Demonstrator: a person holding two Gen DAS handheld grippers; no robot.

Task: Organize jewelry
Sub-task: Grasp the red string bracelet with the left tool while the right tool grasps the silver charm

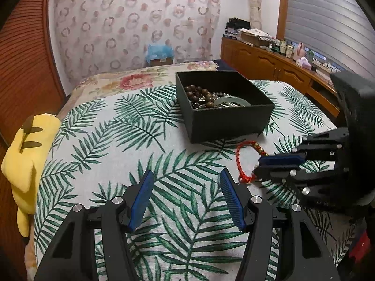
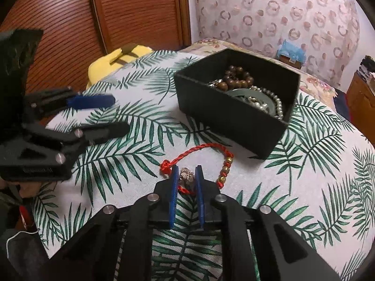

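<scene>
Right wrist view: right tongs (image 2: 186,175) narrowed around bracelet (image 2: 201,148) charm, grip unconfirmed. Left tongs (image 1: 185,196) wide, empty. Pinch firmly, lift clear into box (image 2: 225,121).

the open black square cardboard box (image 1: 225,107) sits on the bed's leaf-printed cotton cover (image 1: 117,140). inside it lie brown wooden bead strings (image 2: 236,78), a pale green jade bangle (image 1: 230,100) and a grey pearl strand (image 2: 277,104). the red braided cord bracelet with gold beads (image 2: 204,161) lies on the cover just in front of the box. the right tongs (image 2: 186,180) straddle the bracelet's near side; the left tongs (image 1: 185,196) hang left of it. a yellow plush toy (image 1: 28,154) lies at the bed's edge, far left of the box.
</scene>
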